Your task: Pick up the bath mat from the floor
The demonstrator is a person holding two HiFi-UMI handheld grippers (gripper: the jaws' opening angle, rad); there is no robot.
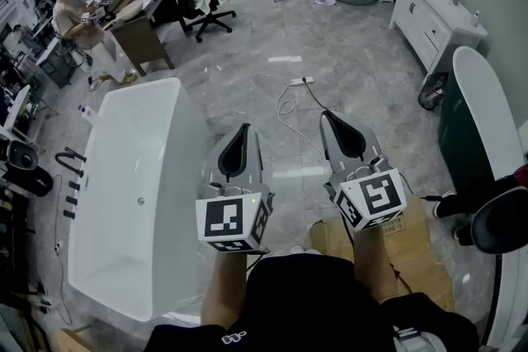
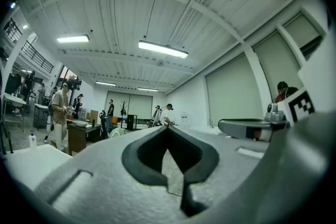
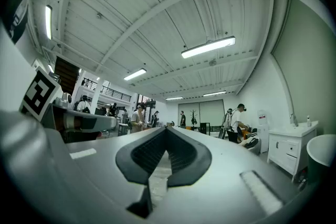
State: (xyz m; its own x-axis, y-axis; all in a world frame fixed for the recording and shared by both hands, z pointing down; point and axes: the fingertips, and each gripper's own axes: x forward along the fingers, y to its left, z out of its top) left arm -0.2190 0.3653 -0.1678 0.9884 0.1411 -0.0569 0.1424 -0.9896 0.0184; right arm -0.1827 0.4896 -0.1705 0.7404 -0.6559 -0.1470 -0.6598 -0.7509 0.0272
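Beneath and ahead of both pairs of jaws, where the bath mat should lie, no view shows anything that can be called a mat. The grey tiled floor in front of the jaws is bare except for a white cable (image 1: 289,115) running forward between the two grippers to a power strip (image 1: 302,81). Flattened cardboard (image 1: 417,260) lies under and behind the right jaws.

The left gripper (image 1: 244,128) and right gripper (image 1: 327,114) are held side by side at waist height, pointing forward. Both gripper views look level across the room, not at the floor. In its own view the left gripper (image 2: 168,128) has its pads pressed together with nothing between them. The right gripper (image 3: 167,128) is likewise fully closed and empty.

A white bathtub (image 1: 140,161) stands just outside the left jaws, and a dark tub with a white rim (image 1: 478,111) is well out beyond the right jaws.

The step in hand looks like finding the mat, so the task has hardly begun. To do it well, the person would likely tip the head and both grippers down and search the floor beside the tubs. The jaws should be spread before lowering them, then closed on one free edge of the mat, keeping off the cable.

The marker cubes carry only black-and-white square patterns. A small white mark on the person's black top is too small to read.
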